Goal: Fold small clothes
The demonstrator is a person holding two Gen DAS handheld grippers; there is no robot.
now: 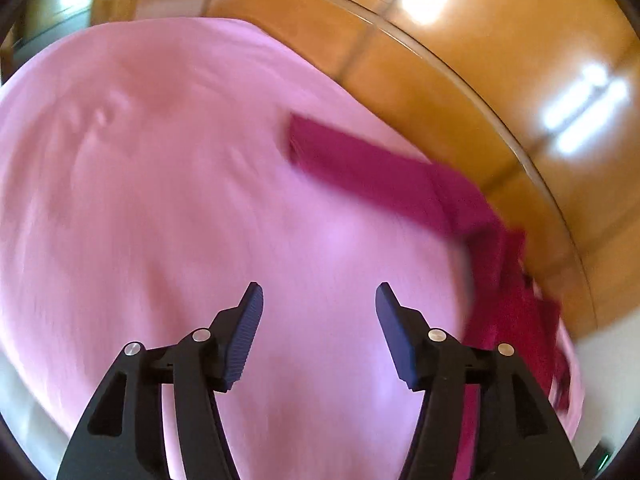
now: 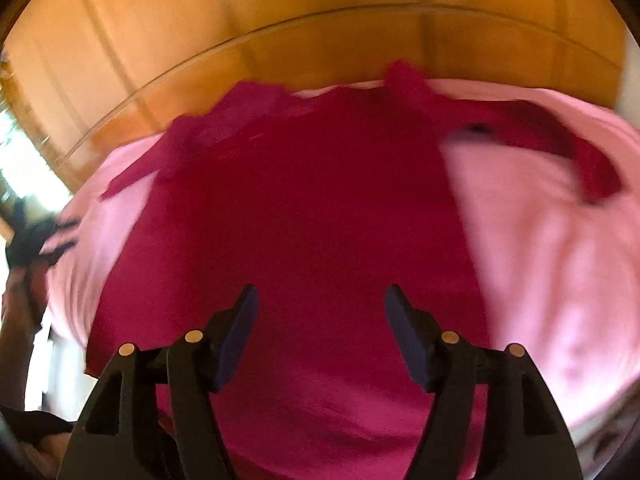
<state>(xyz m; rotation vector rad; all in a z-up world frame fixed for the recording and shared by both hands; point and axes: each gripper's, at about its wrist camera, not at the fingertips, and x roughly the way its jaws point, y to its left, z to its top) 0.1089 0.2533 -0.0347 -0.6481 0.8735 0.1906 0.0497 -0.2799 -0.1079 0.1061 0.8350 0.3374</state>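
Observation:
A magenta long-sleeved garment (image 2: pixel 304 216) lies spread on a pink cloth (image 2: pixel 540 248). In the right wrist view its body fills the middle, with one sleeve (image 2: pixel 576 152) reaching right and the other bunched at the upper left. My right gripper (image 2: pixel 320 300) is open and empty above the garment's body. In the left wrist view one sleeve (image 1: pixel 384 172) stretches across the pink cloth (image 1: pixel 160 184) toward the right edge. My left gripper (image 1: pixel 319 300) is open and empty over bare pink cloth, left of the garment. Both views are blurred.
The pink cloth covers a glass-topped wooden table (image 1: pixel 500 92), whose bare rim (image 2: pixel 280 36) curves behind the garment. A dark blurred shape (image 2: pixel 36 236) sits at the left edge of the right wrist view. White floor (image 1: pixel 608 376) shows beyond the table at the right.

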